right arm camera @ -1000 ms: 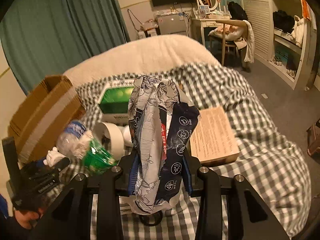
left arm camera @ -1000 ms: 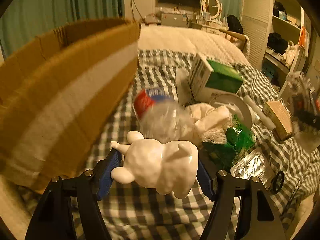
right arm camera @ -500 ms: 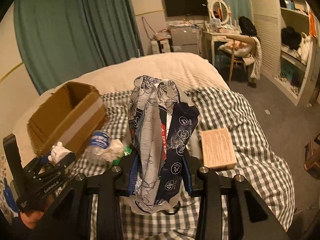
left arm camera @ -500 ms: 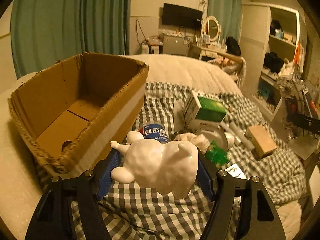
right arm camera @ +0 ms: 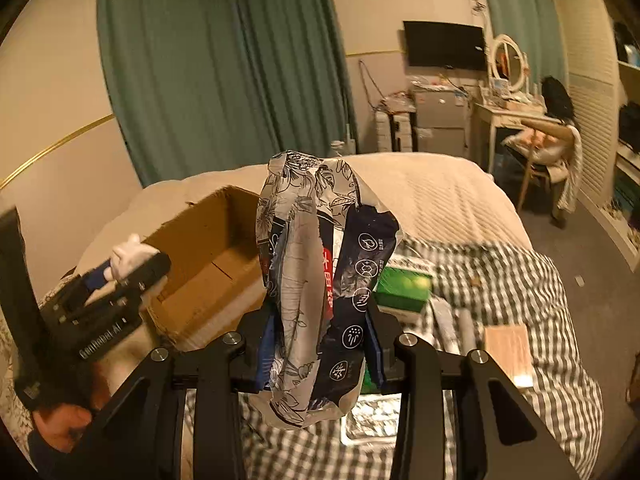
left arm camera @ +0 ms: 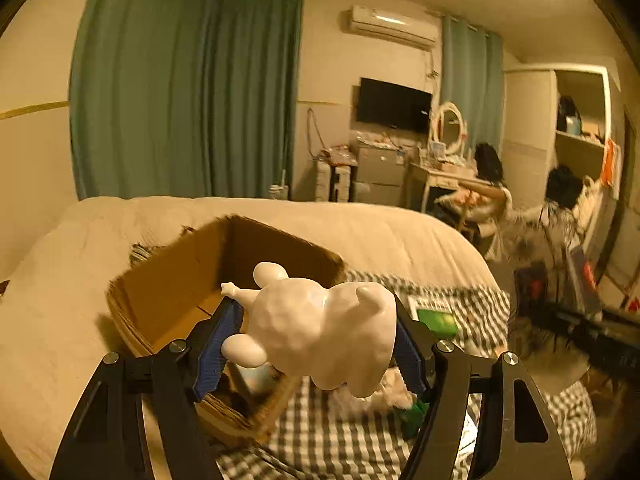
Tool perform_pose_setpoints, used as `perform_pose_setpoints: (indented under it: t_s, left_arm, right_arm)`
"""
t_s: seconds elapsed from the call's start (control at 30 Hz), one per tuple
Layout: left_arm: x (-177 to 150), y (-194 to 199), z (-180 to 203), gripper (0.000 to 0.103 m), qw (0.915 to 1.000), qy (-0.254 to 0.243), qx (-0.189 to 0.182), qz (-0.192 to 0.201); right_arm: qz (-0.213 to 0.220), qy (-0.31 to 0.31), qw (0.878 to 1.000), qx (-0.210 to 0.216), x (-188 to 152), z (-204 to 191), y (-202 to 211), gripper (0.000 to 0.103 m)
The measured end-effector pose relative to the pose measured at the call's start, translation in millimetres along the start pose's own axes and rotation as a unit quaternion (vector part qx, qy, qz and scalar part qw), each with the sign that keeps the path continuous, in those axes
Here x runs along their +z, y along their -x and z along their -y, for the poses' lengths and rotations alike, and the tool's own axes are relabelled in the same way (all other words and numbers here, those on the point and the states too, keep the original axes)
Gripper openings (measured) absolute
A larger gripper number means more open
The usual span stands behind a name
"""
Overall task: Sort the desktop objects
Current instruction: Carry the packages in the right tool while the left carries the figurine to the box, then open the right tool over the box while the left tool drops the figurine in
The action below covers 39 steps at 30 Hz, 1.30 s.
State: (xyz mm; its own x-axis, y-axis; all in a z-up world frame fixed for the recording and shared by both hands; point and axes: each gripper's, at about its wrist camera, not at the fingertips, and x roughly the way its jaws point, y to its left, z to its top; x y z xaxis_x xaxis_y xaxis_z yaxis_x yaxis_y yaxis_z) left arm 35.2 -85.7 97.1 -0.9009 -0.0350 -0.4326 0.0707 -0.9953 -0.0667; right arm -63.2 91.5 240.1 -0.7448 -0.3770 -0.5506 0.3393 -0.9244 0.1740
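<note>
A white figurine (left arm camera: 320, 332) is being gripped sideways between the blue pads of the left gripper (left arm camera: 316, 340), held up over the near edge of the open cardboard box (left arm camera: 188, 292) on the bed. Meanwhile a crumpled blue-and-white floral packet (right arm camera: 320, 292) is being squeezed upright in the right gripper (right arm camera: 320, 344), right of the box, above the checked blanket (right arm camera: 520, 280).
</note>
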Motion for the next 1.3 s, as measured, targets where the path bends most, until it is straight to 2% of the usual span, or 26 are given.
perform_pose_setpoints:
  t_s: [0.13, 0.23, 0.33, 0.4, 0.5, 0.57, 0.73, 0.8, 0.87, 1.0, 1.17, 1.27, 1.3]
  left_arm:
    - [25.3, -7.6, -21.3, 0.073, 0.9986, 0.026, 0.045, -0.007]
    - [46.8, -11.5, -36.4, 0.073, 0.9977, 0.053, 0.043, -0.006]
    - [64.8, -14.9, -44.9, 0.073, 0.9972, 0.05, 0.056, 0.005]
    - [70.1, -19.6, -56.7, 0.073, 0.9965, 0.068, 0.047, 0.01]
    - [61.6, -27.7, -76.9, 0.073, 0.9951, 0.089, 0.041, 0.01]
    - [53.5, -39.3, -91.0, 0.073, 0.9941, 0.095, 0.053, -0.003]
    - [33.6, -53.7, -133.5, 0.073, 0.9871, 0.15, 0.054, -0.014]
    - [22.5, -61.5, -141.6, 0.073, 0.9852, 0.158, 0.064, -0.023]
    - [16.1, -72.2, -148.8, 0.073, 0.9846, 0.161, 0.058, -0.033]
    - [7.4, -89.9, -154.7, 0.073, 0.9832, 0.173, 0.036, -0.044]
    - [3.0, -105.4, -139.3, 0.073, 0.9875, 0.146, 0.027, -0.051]
    - [-3.5, -115.2, -129.7, 0.073, 0.987, 0.146, 0.01, -0.067]
    - [-4.5, -119.4, -124.9, 0.073, 0.9879, 0.136, 0.008, -0.074]
  right_arm:
    - [0.006, 0.017, 1.0, 0.013, 12.5, -18.6, -10.7, 0.036]
    - [0.006, 0.019, 0.999, 0.027, 20.3, -29.4, -17.9, 0.036]
    - [0.004, 0.029, 0.999, 0.034, 27.2, -42.6, -26.3, 0.036]
    - [0.005, 0.037, 0.998, 0.04, 31.2, -52.7, -32.3, 0.036]
    - [0.005, 0.048, 0.998, 0.048, 36.7, -65.8, -44.0, 0.036]
    - [-0.001, 0.052, 0.997, 0.053, 39.0, -73.8, -56.3, 0.036]
    - [-0.019, 0.048, 0.996, 0.076, 41.3, -96.3, -99.5, 0.036]
    - [-0.022, 0.042, 0.995, 0.088, 43.2, -105.1, -116.0, 0.036]
    - [-0.023, 0.038, 0.994, 0.095, 43.8, -112.6, -130.8, 0.036]
    - [-0.028, 0.026, 0.994, 0.105, 40.0, -123.1, -159.5, 0.036]
    - [-0.038, 0.009, 0.993, 0.109, 39.9, -125.2, -190.9, 0.036]
    - [-0.041, -0.021, 0.992, 0.115, 44.6, -117.9, -209.7, 0.05]
    - [-0.043, -0.038, 0.991, 0.122, 45.7, -112.1, -214.5, 0.061]
